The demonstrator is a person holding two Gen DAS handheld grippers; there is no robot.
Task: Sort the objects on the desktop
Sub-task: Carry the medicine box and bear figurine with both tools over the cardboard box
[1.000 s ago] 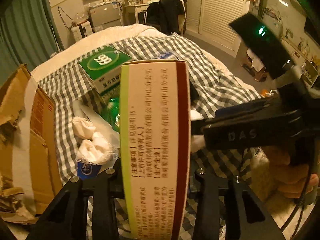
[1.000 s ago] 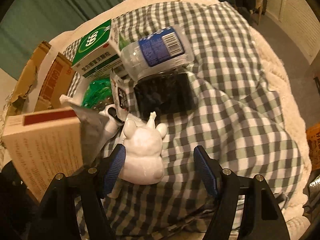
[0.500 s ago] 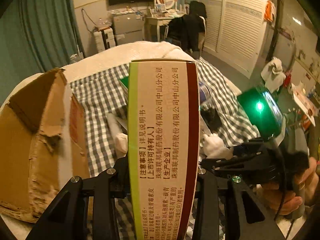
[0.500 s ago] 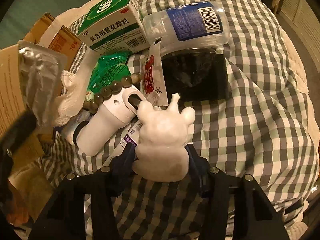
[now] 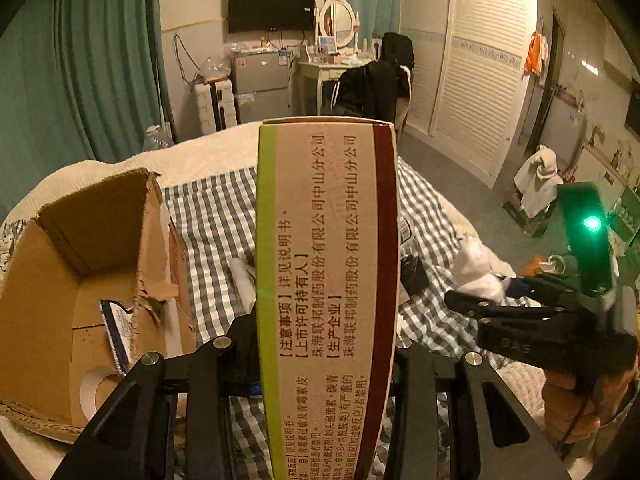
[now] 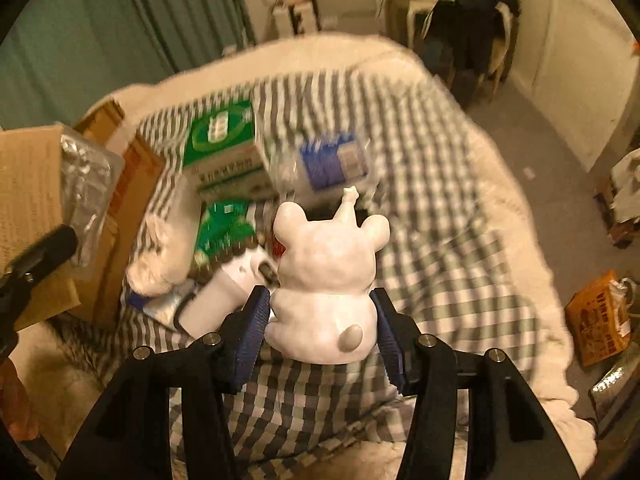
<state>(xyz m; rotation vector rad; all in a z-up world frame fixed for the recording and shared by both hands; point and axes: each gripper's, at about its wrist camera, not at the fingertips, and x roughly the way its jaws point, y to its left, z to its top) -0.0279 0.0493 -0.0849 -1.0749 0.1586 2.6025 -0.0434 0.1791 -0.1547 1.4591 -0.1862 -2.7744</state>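
My left gripper [image 5: 326,360] is shut on a tall beige medicine box [image 5: 326,280] with a green and a dark red stripe, held upright above the checked cloth. An open, torn cardboard carton [image 5: 80,300] stands just to its left. My right gripper [image 6: 322,320] is shut on a white animal figurine [image 6: 326,280], lifted clear of the cloth [image 6: 440,260]. In the left wrist view the right gripper [image 5: 480,300] shows at the right with the white figurine [image 5: 478,268] in it. On the cloth lie a green and white box [image 6: 224,148], a blue-labelled bottle [image 6: 332,164], a green packet [image 6: 224,228] and a white device [image 6: 224,292].
The cloth covers a cream blanket [image 6: 532,280] on a bed. A crumpled white tissue [image 6: 160,256] lies by the carton [image 6: 120,184]. An orange packet [image 6: 600,316] lies on the floor at the right. A chair with dark clothes [image 5: 372,84] and a wardrobe [image 5: 472,72] stand beyond the bed.
My right gripper closed on the white figurine and lifted it off the cloth. My left gripper rose with the medicine box and swung toward the cardboard carton.
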